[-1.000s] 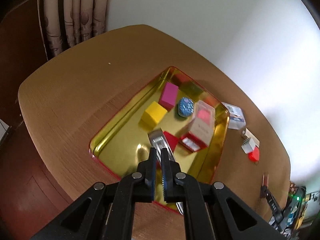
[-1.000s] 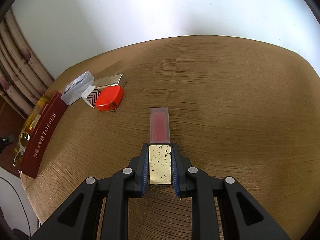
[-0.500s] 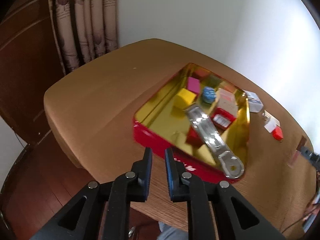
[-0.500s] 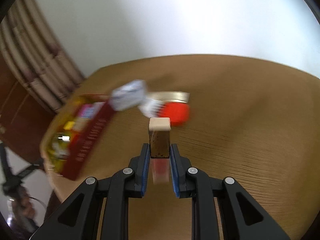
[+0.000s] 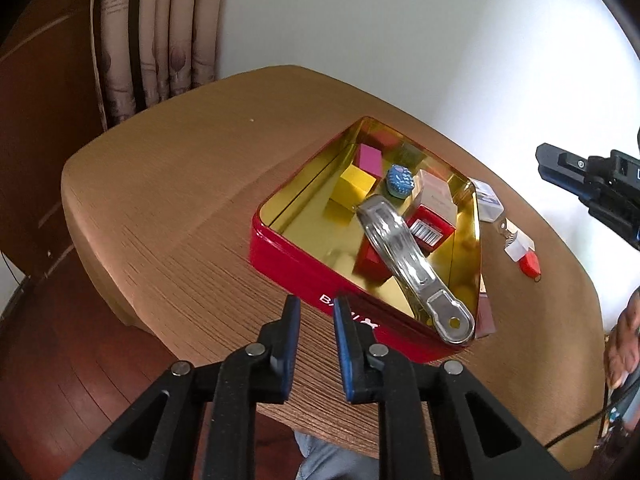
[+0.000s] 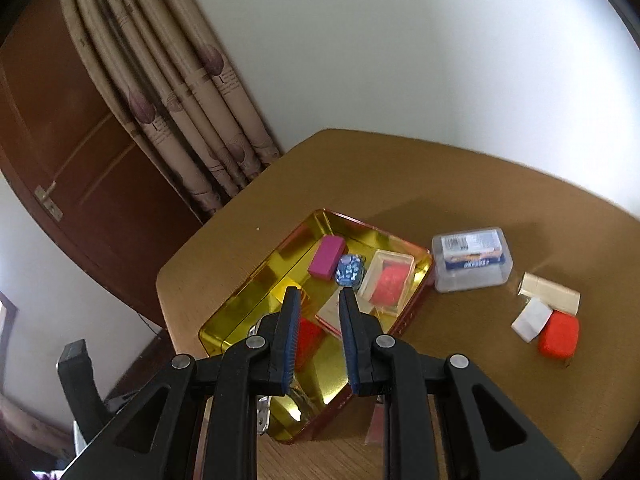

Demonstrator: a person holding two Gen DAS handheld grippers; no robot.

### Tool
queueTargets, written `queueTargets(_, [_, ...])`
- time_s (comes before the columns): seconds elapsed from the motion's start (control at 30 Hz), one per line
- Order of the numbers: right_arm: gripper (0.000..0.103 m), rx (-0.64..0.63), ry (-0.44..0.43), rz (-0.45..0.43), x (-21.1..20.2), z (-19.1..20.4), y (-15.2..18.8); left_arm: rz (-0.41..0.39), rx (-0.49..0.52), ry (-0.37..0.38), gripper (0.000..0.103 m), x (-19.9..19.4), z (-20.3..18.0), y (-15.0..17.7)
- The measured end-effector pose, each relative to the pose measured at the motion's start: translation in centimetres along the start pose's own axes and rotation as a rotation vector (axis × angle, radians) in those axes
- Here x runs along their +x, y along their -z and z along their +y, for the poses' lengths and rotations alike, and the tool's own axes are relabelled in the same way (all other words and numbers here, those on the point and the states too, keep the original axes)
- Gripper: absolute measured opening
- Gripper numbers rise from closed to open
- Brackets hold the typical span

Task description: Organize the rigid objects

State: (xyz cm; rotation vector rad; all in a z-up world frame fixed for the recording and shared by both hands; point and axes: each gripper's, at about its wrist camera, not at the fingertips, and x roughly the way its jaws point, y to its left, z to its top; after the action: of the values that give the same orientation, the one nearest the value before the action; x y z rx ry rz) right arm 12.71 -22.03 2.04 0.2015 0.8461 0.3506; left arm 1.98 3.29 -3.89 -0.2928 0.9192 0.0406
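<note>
Left jaws: left gripper (image 5: 314, 304) stands spread and has just been opening, with nothing between the pads.
Left aim: the jaws hang over the bench (image 5: 180, 184), just short of the tin's red near wall.
Tin: the tin (image 5: 288, 256) sits open on the bench, gold inside.
In the tin: an opener (image 5: 404, 252) lies slantwise, its ring end on the near corner rim; behind it are a yellow block (image 5: 356, 186), a pink block (image 5: 370, 158), a blue piece (image 5: 400, 179) and a barcode box (image 5: 430, 228).
Outside: a pinkish piece (image 5: 486, 312) leans at the tin's near right corner.
Edge: a hand (image 5: 622, 340) shows at the right rim.
Right jaws: right gripper (image 6: 320, 296) shows a narrow gap with no object seen between the pads; the tin's contents show through.
Right aim: above the tin.
Beside the tin: a clear case (image 6: 472, 258) sits just past its far right corner.
Further right: a gold bar (image 6: 550, 290), white piece (image 6: 532, 318) and red tape (image 6: 559, 334) cluster, touching.
</note>
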Motion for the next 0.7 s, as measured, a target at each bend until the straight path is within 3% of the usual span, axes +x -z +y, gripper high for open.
queueTargets(0.03, [0.037,-0.014,0.016,0.011,-0.1,0.0,0.3,-0.001,0.0,0.005,0.017,-0.1,0.0,0.0])
queueTargets(0.07, [0.072,-0.032,0.043,0.066,0.5,-0.3,1.2,0.0,-0.002,0.017,0.017,-0.1,0.0,0.0])
queueTargets(0.1, [0.085,-0.038,0.061,0.107,0.9,-0.6,2.1,0.002,-0.007,0.027,0.017,-0.2,0.0,-0.1])
queueTargets(0.13, [0.086,-0.041,0.1,0.128,1.1,-1.1,3.6,0.003,-0.01,0.034,0.018,-0.2,0.0,-0.1])
queueTargets(0.3, [0.083,-0.114,0.25,0.199,2.1,-2.1,8.4,0.049,-0.018,0.052,0.02,0.4,0.0,0.2])
queueTargets(0.37, [0.05,-0.151,0.286,0.217,3.0,-1.9,9.1,0.06,-0.013,0.056,0.02,0.5,-0.1,0.4])
queueTargets(0.5, [0.048,-0.186,0.31,0.259,5.3,-1.6,9.2,0.064,0.017,0.044,0.02,0.6,-0.6,0.5])
queueTargets(0.63, [0.048,-0.156,0.274,0.279,6.8,-2.1,8.7,0.074,0.036,0.048,0.02,0.9,-0.8,0.6])
queueTargets(0.7, [0.043,-0.167,0.288,0.304,7.7,-2.2,8.8,0.086,0.039,0.044,0.02,1.1,-0.9,0.6])
